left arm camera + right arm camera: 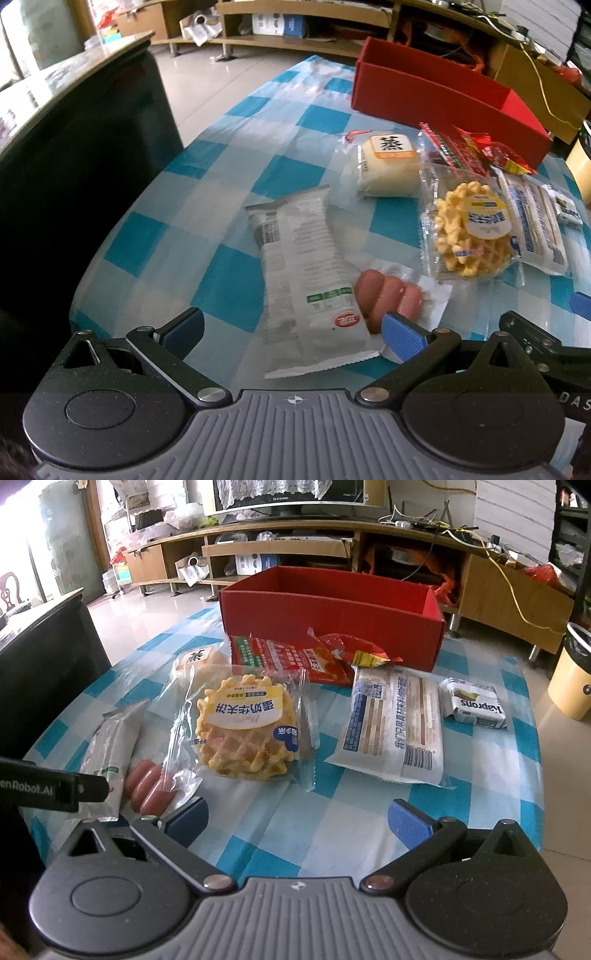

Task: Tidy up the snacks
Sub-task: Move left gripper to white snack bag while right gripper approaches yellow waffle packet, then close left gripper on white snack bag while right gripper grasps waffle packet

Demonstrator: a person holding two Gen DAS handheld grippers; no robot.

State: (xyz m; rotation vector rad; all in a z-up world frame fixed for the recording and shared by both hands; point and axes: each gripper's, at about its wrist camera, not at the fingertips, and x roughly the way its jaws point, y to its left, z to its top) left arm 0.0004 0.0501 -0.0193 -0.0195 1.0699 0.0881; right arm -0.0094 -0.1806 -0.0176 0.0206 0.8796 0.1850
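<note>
on my left wrist view, the left gripper [291,328] has its blue fingers [400,334] spread wide and gripping nothing, low over the blue-and-white checked tablecloth [229,280]. between them lies a long white wrapper [306,280] with grey print and a small red logo, its serrated end nearest me. just beside it, a clear pack of pink sausages [388,295] touches the white wrapper's edge. further out i see a pale steamed cake [388,170] with a black character on its label, a golden waffle [469,236] in clear film with a yellow round sticker, and a white-and-blue packet [532,225]. the red box [436,99] stands at the far side of the table.

on my right wrist view, the right gripper [297,821] is also released, fingers wide apart over bare cloth. the waffle [245,731] sits ahead to the left, the white-and-blue packet [395,727] ahead to the right, a small silver pack [474,703] beside it. a red-and-green packet [291,657] and a crumpled red wrapper [351,648] lie against the open red box [332,609].
</note>
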